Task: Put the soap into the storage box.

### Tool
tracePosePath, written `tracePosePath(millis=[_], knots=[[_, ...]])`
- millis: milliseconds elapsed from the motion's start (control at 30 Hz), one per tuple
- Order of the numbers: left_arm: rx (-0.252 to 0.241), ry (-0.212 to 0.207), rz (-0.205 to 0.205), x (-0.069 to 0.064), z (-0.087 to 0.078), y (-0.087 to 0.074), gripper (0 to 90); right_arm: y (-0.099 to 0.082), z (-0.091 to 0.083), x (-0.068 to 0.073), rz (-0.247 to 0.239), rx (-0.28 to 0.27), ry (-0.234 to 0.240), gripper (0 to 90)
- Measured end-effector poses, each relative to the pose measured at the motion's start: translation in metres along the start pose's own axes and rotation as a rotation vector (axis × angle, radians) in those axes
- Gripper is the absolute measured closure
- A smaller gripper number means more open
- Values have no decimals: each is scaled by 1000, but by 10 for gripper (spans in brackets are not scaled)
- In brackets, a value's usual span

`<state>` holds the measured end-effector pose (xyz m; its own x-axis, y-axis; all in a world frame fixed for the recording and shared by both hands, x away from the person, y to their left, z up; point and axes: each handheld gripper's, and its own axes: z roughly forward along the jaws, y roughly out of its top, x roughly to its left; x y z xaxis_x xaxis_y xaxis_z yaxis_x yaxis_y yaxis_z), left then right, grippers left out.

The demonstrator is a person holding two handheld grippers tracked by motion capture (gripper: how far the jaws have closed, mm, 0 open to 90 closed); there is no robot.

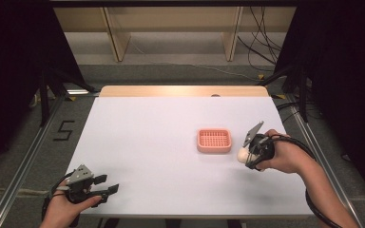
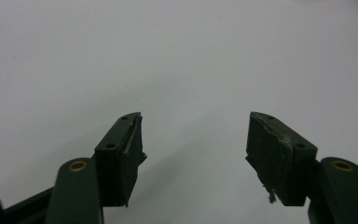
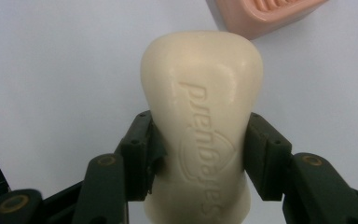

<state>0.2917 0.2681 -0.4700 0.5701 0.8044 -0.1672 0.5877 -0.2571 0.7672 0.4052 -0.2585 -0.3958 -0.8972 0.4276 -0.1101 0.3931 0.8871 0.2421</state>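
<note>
from the high view, the person's right gripper (image 1: 247, 153) is holding a cream, smooth, curved bar of soap (image 1: 242, 154) just beside the right side of a pink plastic soap dish with a slotted top (image 1: 214, 140). the dish is sitting on the white tabletop (image 1: 161, 142), a bit right of the middle and nearer the right edge than the left. the left gripper (image 1: 105, 186) is waiting near the front left corner with its jaws apart and nothing in them.

in the left gripper view, the left gripper (image 2: 196, 140) is pointing at bare white tabletop (image 2: 168, 56). its two black pads are standing wide open. it is well apart from the dish, so it is not helping to keep the dish in place. if the soap bumps the dish rim, the dish may slide away.

in the right gripper view, the right gripper (image 3: 200, 149) is squeezing the bar of soap (image 3: 203, 112) around its thin middle. soap is slippery, so it may be sliding out of the pads or tipping over. much of the bar is sticking out past the pads, so it may swing. a corner of the pink dish (image 3: 265, 16) is showing just past the far end of the soap. if the jaws let go too early, the soap may land on the tabletop or on the rim and roll off.
</note>
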Motion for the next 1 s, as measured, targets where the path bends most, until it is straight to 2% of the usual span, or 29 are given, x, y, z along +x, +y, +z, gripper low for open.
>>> tracePosePath(millis=[33,67,100,133,200,233,267,300,367,433,467,500,633,700,733,800,833,900,967,1000], knots=[[3,1,0,0,0,0,356,0,0,1,21,1,-8,506],[2,0,0,0,0,0,356,1,0,0,10,-3,-3,506],[6,-1,1,0,0,0,357,2,0,0,23,10,6,506],[0,0,1,0,0,0,357,2,1,-1,14,-3,-6,506],[6,0,-1,0,0,0,357,3,0,-2,9,13,11,506],[-11,2,-12,-2,2,0,357,5,1,-2,17,0,3,506],[-12,3,-12,-2,2,0,357,6,1,-4,-8,6,21,506],[-12,3,-12,-2,2,0,356,6,1,-3,14,-3,12,506],[-3,1,-2,-1,0,0,357,7,3,-4,-2,-4,9,506],[-5,1,-2,-1,0,0,357,7,1,-5,28,18,14,506],[-4,1,-2,-1,0,0,357,7,2,-5,22,1,1,506],[-4,1,-1,-1,0,0,357,8,2,-7,-3,-12,8,506],[-9,2,-1,-1,0,0,357,8,1,-7,26,-17,1,506],[-9,3,-1,-1,0,1,357,9,2,-10,-4,-24,2,506],[-16,7,0,-1,0,0,357,9,2,-8,27,-18,-1,506],[-20,4,0,-1,0,1,357,10,3,-11,0,-28,-3,506],[-20,4,0,-1,0,1,357,11,2,-10,14,-15,-1,506],[-16,4,0,-1,0,0,357,12,3,-11,5,-26,-5,506],[-17,4,1,-1,0,1,357,12,3,-11,24,-27,-9,506],[-17,4,1,-1,0,1,357,12,4,-13,9,-32,0,506]])
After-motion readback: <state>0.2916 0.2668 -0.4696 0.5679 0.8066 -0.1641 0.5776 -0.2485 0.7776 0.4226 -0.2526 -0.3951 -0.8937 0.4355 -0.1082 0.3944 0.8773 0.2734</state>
